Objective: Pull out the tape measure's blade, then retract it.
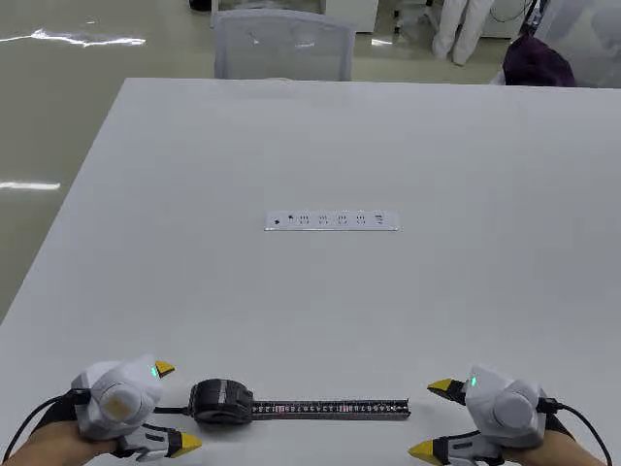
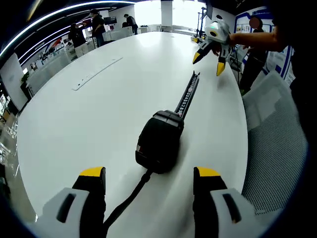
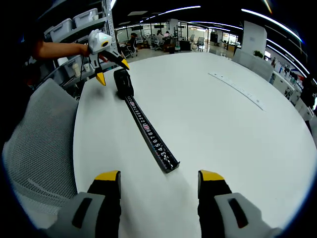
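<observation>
Tape measure case is lying on the white table near its front edge, dark body flat on the surface; the blade is lying drawn out from it, flat on the tabletop, running in a straight line toward the person's right, printed numbers facing up; the blade's end hook is resting on the table. Left gripper is hovering just beside the case on its far side from the blade; its jaws are standing apart and gripping nothing; in the left gripper view the case is sitting just ahead of the two yellow tips, not between them; a thin black cord is trailing from the case back between the jaws. Right gripper is sitting near the blade's free end; its jaws are likewise spread and holding nothing; the hook is lying just ahead of the tips, apart from them. A white power strip is lying further up the table, well apart from the tape; a grey mesh chair is standing at the far edge.
</observation>
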A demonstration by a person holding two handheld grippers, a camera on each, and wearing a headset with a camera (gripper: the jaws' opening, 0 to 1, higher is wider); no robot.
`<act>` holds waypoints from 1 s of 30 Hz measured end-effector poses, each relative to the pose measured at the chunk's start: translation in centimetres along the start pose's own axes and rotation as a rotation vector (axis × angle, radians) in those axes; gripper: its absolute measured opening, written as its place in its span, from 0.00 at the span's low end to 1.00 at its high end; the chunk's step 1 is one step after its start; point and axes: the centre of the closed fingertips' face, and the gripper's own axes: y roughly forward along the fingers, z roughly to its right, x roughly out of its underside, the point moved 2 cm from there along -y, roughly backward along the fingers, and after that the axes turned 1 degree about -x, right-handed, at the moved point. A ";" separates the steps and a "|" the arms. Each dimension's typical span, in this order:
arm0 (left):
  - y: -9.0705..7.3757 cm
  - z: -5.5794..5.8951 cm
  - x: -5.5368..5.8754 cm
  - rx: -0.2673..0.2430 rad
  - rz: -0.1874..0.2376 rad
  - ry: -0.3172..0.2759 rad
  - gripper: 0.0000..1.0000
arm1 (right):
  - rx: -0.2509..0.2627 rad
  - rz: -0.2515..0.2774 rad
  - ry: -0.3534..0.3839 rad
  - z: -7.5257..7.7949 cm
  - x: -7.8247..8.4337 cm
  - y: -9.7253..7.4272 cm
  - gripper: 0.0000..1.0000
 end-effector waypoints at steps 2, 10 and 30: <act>-0.4 -0.1 0.1 -0.035 0.003 -0.003 0.72 | 0.010 0.006 0.005 -0.4 -0.1 -0.2 0.65; -1.9 0.3 -0.1 -0.110 0.040 -0.099 0.78 | 0.060 0.045 0.040 -1.4 -0.9 -1.0 0.73; -4.5 3.6 -1.6 -0.214 0.149 -0.299 0.91 | 0.178 0.113 0.112 -3.9 -2.0 -2.7 0.88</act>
